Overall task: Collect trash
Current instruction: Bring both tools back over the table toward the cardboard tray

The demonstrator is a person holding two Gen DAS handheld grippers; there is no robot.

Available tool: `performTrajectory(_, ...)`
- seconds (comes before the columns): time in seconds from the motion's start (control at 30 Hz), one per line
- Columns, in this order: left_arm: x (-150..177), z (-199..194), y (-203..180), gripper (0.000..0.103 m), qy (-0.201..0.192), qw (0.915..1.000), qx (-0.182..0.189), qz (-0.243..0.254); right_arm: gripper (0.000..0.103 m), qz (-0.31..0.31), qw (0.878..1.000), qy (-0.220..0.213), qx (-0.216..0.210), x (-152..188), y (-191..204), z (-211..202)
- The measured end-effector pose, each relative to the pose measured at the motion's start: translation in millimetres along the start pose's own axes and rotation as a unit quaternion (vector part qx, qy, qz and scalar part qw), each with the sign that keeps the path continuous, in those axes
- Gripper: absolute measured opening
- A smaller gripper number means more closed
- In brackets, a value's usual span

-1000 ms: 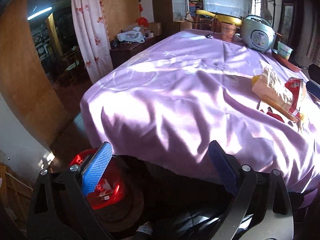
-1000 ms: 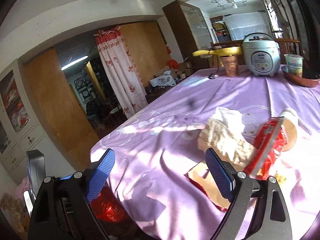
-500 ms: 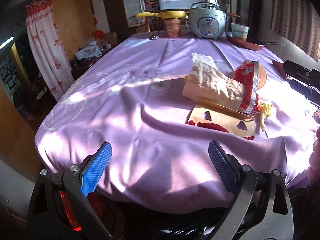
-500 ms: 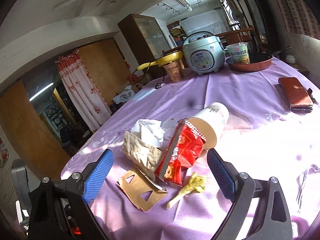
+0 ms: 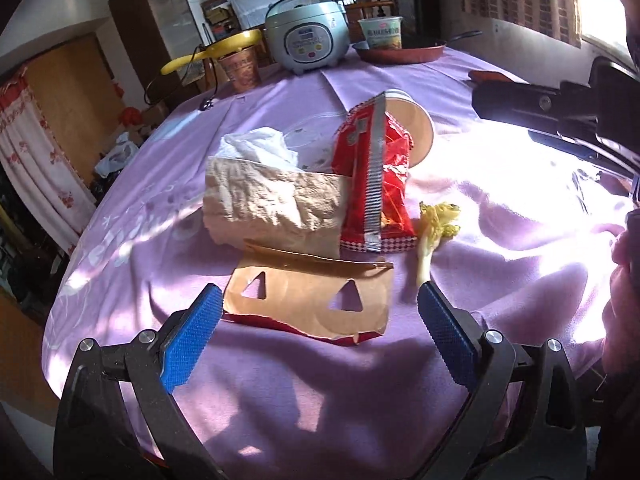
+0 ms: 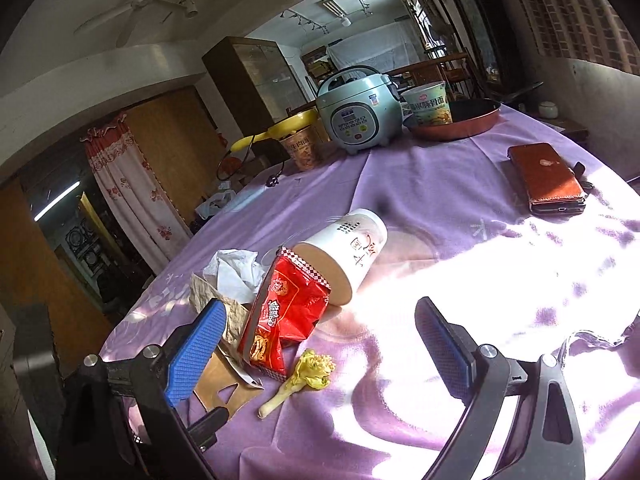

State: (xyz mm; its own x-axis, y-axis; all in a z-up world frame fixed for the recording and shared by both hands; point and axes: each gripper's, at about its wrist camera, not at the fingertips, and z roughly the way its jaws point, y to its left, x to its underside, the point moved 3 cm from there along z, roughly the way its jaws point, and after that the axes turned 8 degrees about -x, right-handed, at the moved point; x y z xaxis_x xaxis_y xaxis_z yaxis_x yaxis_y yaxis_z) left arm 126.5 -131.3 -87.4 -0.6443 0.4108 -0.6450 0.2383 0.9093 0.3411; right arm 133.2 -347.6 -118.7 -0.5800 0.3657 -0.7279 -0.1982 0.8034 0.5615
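Trash lies in a pile on the purple tablecloth (image 5: 280, 392): a flat brown cardboard piece with two triangle holes (image 5: 312, 300), a crumpled brown paper bag (image 5: 272, 208), white tissue (image 5: 256, 146), a red snack bag (image 5: 376, 184), a tipped paper cup (image 6: 348, 256) and a yellow vegetable scrap (image 5: 434, 222). My left gripper (image 5: 320, 340) is open and empty, just in front of the cardboard. My right gripper (image 6: 320, 348) is open and empty, with the snack bag (image 6: 288, 312) and the scrap (image 6: 308, 372) between its fingers' line of sight.
At the table's far end stand a blue rice cooker (image 6: 358, 112), two instant-noodle cups (image 6: 428, 104), a yellow lamp (image 5: 216, 50) and a red pan (image 6: 460, 120). A brown wallet (image 6: 546, 178) lies at the right. Curtain and wooden doors are left.
Both grippers have swung right and forward over the table, from the table's edge and a red bin below it to the trash pile, which is now close in front.
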Motion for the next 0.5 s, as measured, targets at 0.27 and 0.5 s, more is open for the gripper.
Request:
performTrajectory(0.27,4.3,24.0,-4.4,0.094,0.028,0.9995,-0.007,0.012,0.094,0.011,1.000,0.005,-0.012,1.4,-6.8,5.2)
performTrajectory(0.5,8.1,29.5,9.7,0.096,0.028,0.9994,-0.017,0.003,0.094,0.023,0.999,0.007,-0.021,1.8,-10.1,5.8)
